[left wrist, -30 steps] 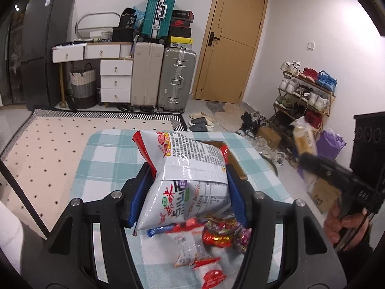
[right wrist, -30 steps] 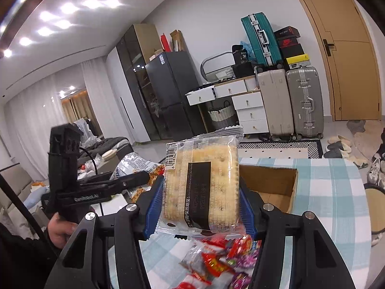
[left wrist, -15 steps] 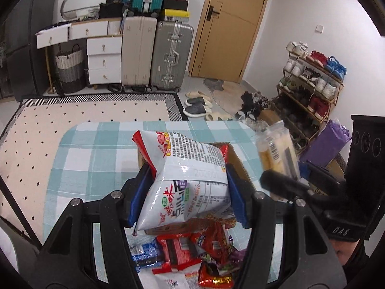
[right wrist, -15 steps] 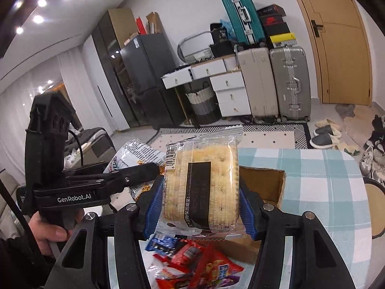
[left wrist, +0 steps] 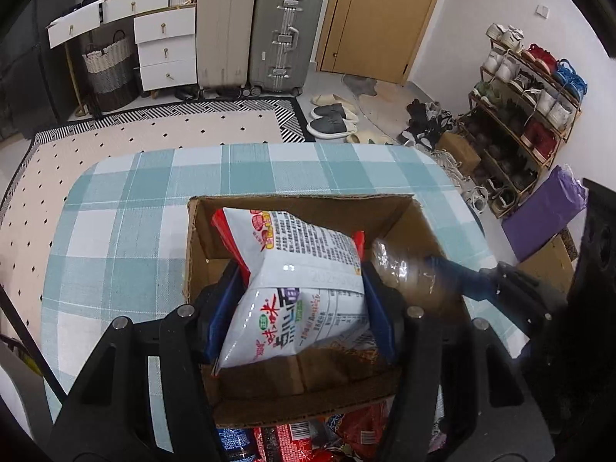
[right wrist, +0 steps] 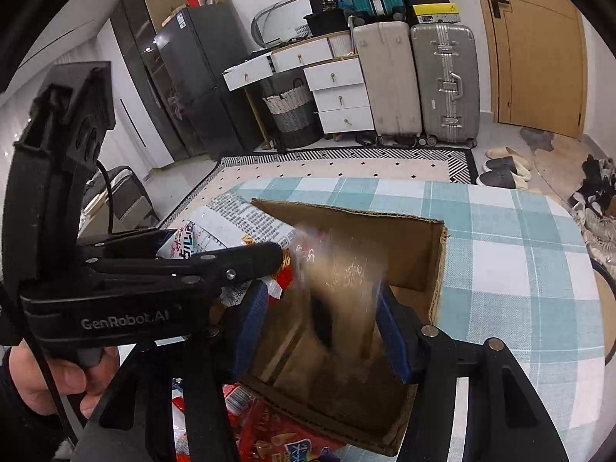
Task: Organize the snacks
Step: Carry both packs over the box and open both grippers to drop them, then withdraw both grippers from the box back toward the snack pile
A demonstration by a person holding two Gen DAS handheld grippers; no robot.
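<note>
You have the box (left wrist: 308, 202) sitting on the table (left wrist: 127, 208), with your left tongs (left wrist: 300, 292) holding the chip bag (left wrist: 304, 281) over it, your right tongs (right wrist: 319, 315) beside them, and loose snacks (left wrist: 304, 439) lying in front.

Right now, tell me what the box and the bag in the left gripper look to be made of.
Box: corrugated cardboard, matte brown; its torn edges show fluting. White bag: glossy printed plastic film, probably, given the glare streaks and puffed, creased surface.
</note>
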